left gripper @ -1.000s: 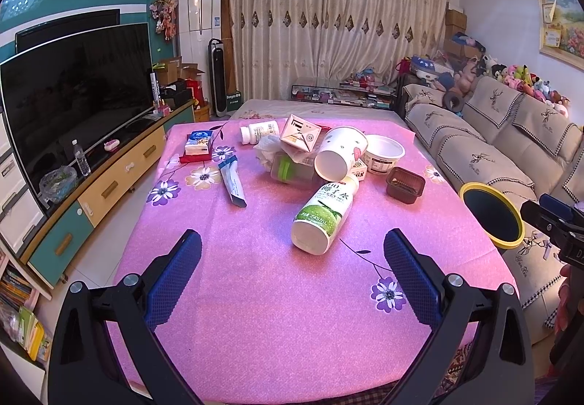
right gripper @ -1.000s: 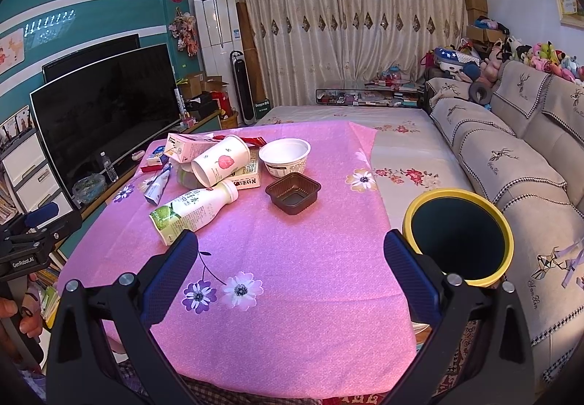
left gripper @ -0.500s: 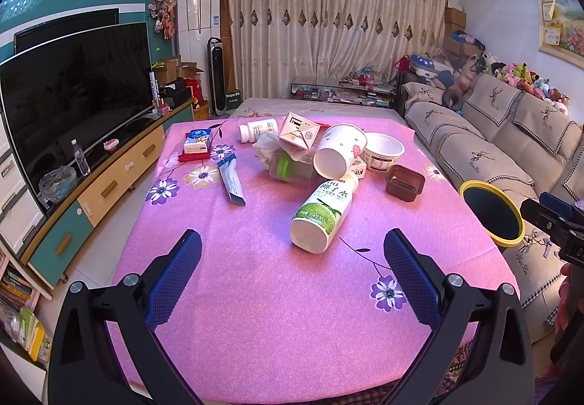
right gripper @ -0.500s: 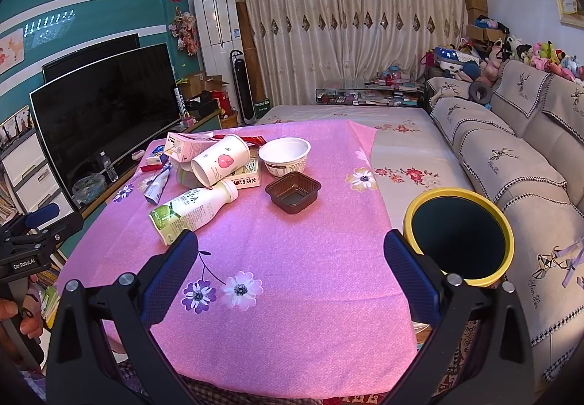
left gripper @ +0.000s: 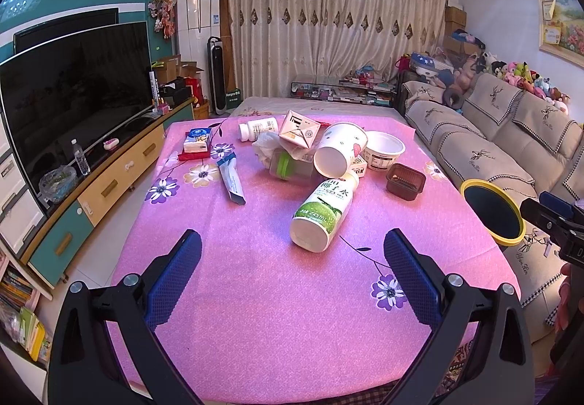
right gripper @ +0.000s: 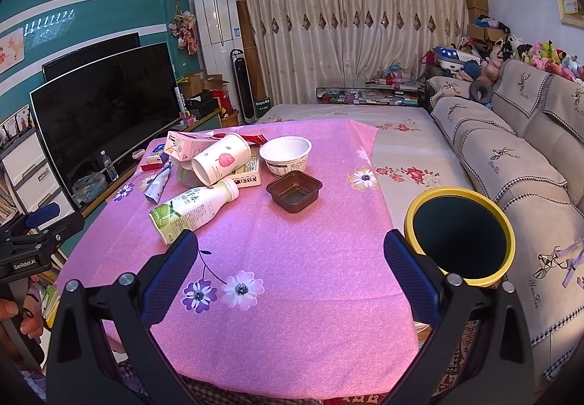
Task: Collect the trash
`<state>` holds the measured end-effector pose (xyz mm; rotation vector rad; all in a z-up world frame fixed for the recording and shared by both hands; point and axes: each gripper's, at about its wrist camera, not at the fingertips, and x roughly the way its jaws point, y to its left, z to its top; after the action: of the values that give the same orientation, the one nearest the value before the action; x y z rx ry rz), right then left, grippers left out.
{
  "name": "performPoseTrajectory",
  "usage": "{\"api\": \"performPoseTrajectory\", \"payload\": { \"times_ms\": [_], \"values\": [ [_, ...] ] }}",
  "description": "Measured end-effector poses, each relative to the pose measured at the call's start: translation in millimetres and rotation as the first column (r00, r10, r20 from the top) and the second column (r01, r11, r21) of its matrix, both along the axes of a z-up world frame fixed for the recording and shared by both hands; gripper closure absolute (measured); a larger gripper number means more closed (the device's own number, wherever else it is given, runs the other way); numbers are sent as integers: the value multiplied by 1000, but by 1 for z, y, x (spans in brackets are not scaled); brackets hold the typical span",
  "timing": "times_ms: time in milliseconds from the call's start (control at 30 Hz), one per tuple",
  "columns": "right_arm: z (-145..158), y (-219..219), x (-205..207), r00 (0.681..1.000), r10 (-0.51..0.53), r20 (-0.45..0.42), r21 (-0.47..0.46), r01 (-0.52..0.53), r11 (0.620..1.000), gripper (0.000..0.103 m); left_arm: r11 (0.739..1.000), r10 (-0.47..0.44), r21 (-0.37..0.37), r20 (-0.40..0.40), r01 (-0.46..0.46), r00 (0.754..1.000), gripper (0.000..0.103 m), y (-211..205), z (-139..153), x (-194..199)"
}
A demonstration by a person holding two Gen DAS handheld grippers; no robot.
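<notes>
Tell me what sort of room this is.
Most likely a home living room: a large television on a low cabinet, a sofa with plush toys, and floor-length curtains behind the pink-clothed table.

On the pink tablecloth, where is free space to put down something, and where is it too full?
The near half of the pink flowered tablecloth is bare, from the lying green-labelled white bottle to the front edge. Another free strip runs between the dark brown plastic tray and the yellow-rimmed bin. The far middle is crowded around the tipped white paper cup and white round tub.
</notes>
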<state>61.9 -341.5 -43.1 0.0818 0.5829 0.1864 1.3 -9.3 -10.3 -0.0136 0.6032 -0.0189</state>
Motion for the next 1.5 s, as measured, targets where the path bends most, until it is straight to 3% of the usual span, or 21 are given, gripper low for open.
{"api": "performPoseTrajectory", "payload": {
  "times_ms": [733,1033,1300,1367,1433,1500],
  "values": [
    [-15,2,17,999,9,-41,7,-9,1000,6,1000,10,-1,-26,-10,1000,5,6,-8,14],
    [-41,11,71,994,31,-102,-2,-31,1000,6,1000,15,3,-60,-15,998,5,8,-23,37],
    [-44,14,137,996,6,-83,-24,-8,1000,6,1000,23,12,-79,-22,997,5,11,-33,56],
    [-48,14,158,995,-11,-101,-49,6,999,10,1000,25,13,-83,-24,996,5,12,-35,59],
    [-58,11,182,989,-24,-147,-65,14,998,31,1000,27,9,-90,-26,996,5,14,-39,64],
    [-71,8,203,976,-7,-217,-47,-4,999,40,1000,28,6,-98,-27,995,5,16,-41,68]
  ]
}}
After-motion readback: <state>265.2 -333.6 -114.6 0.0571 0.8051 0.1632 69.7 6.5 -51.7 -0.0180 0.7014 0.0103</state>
